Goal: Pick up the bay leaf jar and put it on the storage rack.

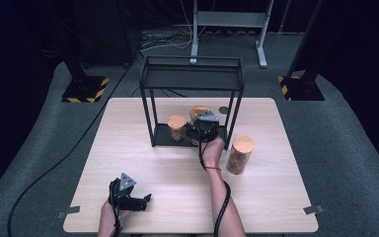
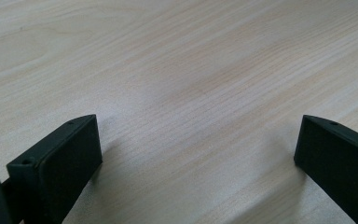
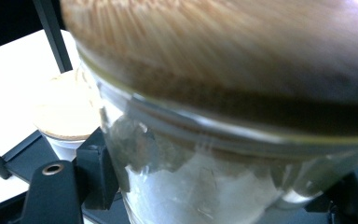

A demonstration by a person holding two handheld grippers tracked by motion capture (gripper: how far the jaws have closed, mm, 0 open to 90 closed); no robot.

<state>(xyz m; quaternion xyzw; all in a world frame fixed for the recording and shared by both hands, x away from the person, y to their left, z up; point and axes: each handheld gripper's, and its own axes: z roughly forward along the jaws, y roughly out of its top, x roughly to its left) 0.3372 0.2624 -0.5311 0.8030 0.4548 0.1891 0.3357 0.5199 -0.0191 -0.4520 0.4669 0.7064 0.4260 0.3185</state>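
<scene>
Glass jar [image 3: 223, 154] with a wooden lid, pinched between the right gripper [image 1: 203, 129] jaws on the black rack's [image 1: 192, 79] lower shelf beside a second jar [image 1: 176, 127]; third jar [image 1: 240, 154] waits outside; left gripper [image 1: 133, 200] rests spread

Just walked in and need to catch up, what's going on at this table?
A person is working with a hand-held gripper in each hand. The right hand-held gripper reaches into the lower level of a black wire shelf, its jaws around a glass jar with a wooden lid. A second jar sits beside it on that shelf, and a taller jar stands on the table to the right. The left hand-held gripper rests open near the table's front edge.
</scene>
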